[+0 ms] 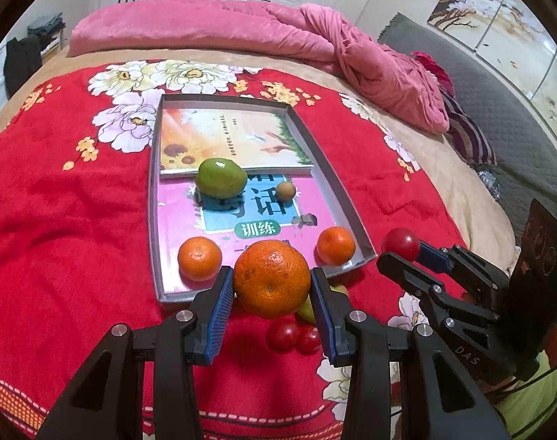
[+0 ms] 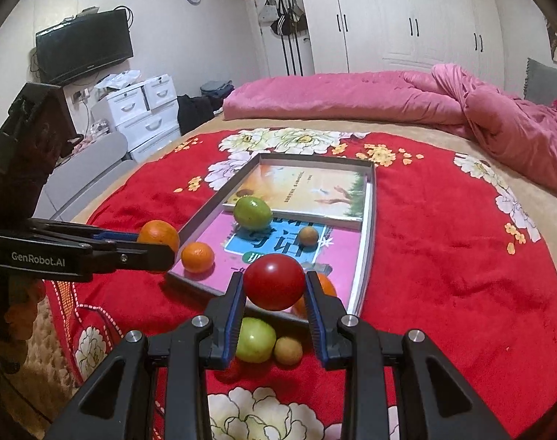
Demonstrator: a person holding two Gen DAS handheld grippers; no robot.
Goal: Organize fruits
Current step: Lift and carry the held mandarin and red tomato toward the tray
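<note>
Gripping a large orange (image 1: 272, 278), the left hand-held gripper (image 1: 272, 293) hangs at the tray's near rim (image 1: 175, 295), while the right hand-held gripper (image 2: 275, 295), clamping a red tomato (image 2: 275, 281), hangs beside its near corner.

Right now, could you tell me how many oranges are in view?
3: one large orange held in the left gripper, one at the tray's near-left corner, one at its near-right corner. Others may be hidden.

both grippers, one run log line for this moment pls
left gripper: shut on large orange | right gripper: shut on red tomato | tray: four fruits inside
</note>
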